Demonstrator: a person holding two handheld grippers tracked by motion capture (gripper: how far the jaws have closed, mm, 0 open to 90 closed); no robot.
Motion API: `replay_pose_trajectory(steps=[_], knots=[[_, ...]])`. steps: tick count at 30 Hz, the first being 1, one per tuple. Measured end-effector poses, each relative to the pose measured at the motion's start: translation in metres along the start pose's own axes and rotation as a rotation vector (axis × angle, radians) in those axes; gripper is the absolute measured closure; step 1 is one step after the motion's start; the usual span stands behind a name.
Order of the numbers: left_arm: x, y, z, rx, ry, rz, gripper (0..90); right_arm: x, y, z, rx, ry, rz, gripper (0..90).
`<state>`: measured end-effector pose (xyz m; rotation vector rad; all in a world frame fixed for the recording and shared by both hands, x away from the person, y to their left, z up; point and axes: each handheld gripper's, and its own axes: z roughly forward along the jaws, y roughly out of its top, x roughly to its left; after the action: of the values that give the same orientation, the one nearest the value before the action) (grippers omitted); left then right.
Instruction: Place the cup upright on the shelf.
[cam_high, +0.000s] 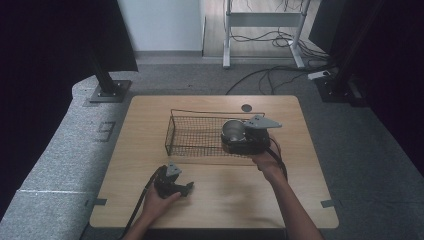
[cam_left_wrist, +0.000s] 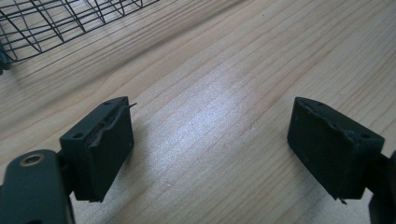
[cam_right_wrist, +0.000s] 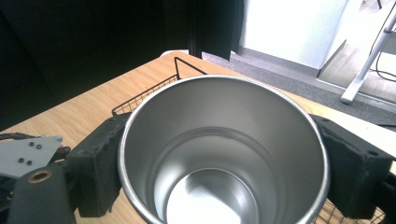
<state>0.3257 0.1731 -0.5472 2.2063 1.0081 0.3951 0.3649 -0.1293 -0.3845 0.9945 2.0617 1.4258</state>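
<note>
Gripping a steel cup (cam_right_wrist: 224, 154), the right hand-held gripper (cam_high: 239, 137) hovers over the wooden table (cam_high: 300, 165); left hand-held gripper (cam_left_wrist: 210, 149) gapes.

Dim high view, dark corners; soft sheen on the table (cam_left_wrist: 205, 126).

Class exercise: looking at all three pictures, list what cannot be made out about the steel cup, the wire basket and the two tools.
- Steel cup: its base and outer wall are cut off by the right gripper view's lower edge; the right tool hides them from above.
- Wire basket: whether the cup touches its floor.
- Left tool: its jaws are too small in the high view.
</note>
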Motion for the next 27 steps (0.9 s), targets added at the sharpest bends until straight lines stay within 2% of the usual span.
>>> replay_pose_trajectory(steps=[9,27], knots=[[0.0,0.0,0.0,0.001,0.0,0.0,14.3,-0.005,0.002,0.006,0.012,-0.008,0.01,13.3],[0.0,0.0,0.0,-0.001,-0.001,-0.002,14.3,-0.014,0.014,0.02,0.046,-0.029,-0.008,13.3]])
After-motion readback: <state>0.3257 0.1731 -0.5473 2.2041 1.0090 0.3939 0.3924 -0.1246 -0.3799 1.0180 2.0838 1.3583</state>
